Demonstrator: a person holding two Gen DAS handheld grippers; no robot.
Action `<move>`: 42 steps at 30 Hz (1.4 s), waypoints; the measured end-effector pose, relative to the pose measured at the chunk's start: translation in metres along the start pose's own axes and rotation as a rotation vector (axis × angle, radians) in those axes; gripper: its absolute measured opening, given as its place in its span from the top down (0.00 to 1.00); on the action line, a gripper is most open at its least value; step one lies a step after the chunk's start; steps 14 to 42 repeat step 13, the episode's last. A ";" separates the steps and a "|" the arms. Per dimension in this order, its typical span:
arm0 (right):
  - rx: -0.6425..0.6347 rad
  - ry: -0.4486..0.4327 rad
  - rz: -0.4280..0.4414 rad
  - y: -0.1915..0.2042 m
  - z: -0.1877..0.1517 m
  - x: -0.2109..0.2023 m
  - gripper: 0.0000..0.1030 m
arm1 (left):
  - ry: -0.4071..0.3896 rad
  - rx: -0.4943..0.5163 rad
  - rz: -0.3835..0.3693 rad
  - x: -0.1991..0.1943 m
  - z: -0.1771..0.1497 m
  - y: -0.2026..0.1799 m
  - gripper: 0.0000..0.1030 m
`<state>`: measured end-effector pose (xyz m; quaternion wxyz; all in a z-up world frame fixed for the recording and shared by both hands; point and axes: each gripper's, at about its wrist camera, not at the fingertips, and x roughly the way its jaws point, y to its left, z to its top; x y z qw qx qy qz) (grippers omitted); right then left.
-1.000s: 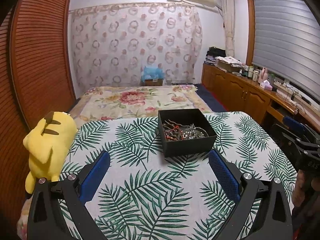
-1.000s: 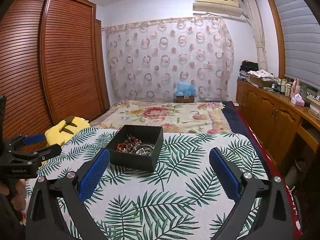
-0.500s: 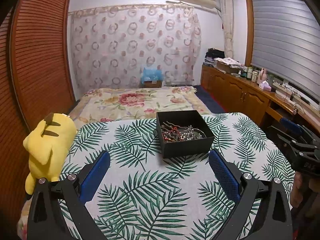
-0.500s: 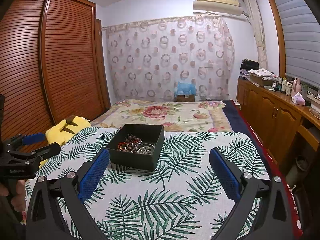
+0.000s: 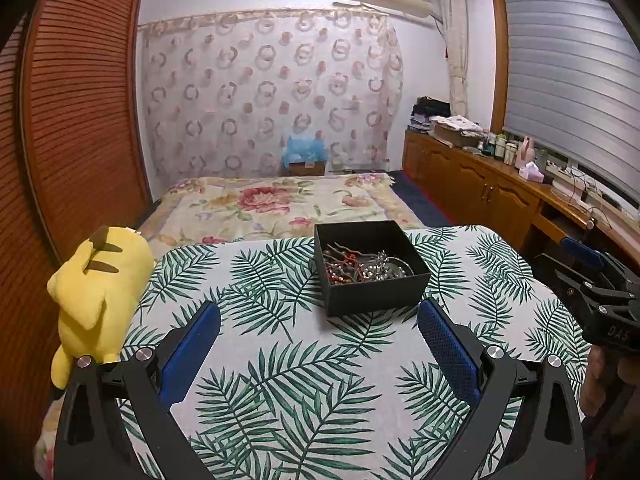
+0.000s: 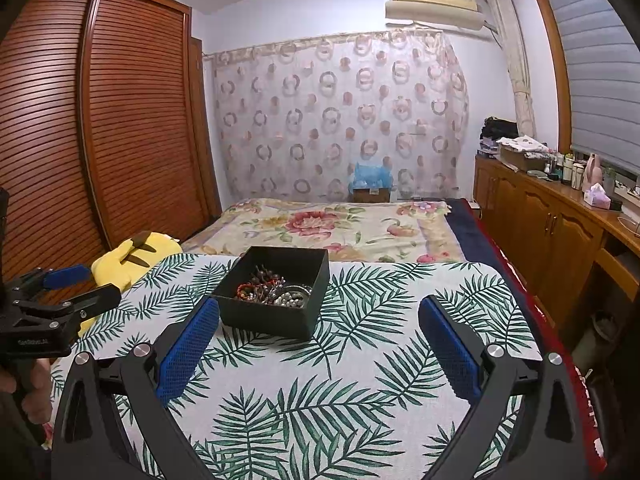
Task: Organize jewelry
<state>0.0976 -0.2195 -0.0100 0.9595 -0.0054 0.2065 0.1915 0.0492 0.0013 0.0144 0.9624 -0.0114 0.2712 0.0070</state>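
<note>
A black open box (image 5: 376, 290) (image 6: 276, 316) stands on the palm-leaf cloth, holding a tangle of jewelry (image 5: 362, 266) (image 6: 274, 290): red and dark beads, silver pieces. My left gripper (image 5: 318, 320) is open, empty, hovering just short of the box's near wall. My right gripper (image 6: 318, 320) is open too, with the box ahead and to the left, near its left finger (image 6: 188, 348). Each gripper shows at the edge of the other's view: the right one (image 5: 592, 280), the left one (image 6: 60, 292).
A yellow plush toy (image 5: 98, 292) lies at the table's left edge. The leaf-print table (image 5: 320, 392) ends just past the box; a floral bed (image 5: 276, 204) lies beyond. A wooden wardrobe (image 6: 100, 140) stands left, cabinets (image 6: 552, 232) right. A hand (image 6: 34, 392) holds the left gripper.
Both views have shifted only slightly; the box sits a little nearer the left gripper's centre. Both grippers stay open and hold nothing.
</note>
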 end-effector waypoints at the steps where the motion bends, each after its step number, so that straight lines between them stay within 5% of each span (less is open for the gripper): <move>1: -0.001 0.000 0.000 0.000 0.000 0.000 0.02 | 0.000 0.000 0.000 0.000 0.000 0.000 0.08; 42: 0.000 0.000 0.000 0.000 0.000 0.000 0.02 | -0.003 0.000 0.007 -0.001 0.001 0.002 0.08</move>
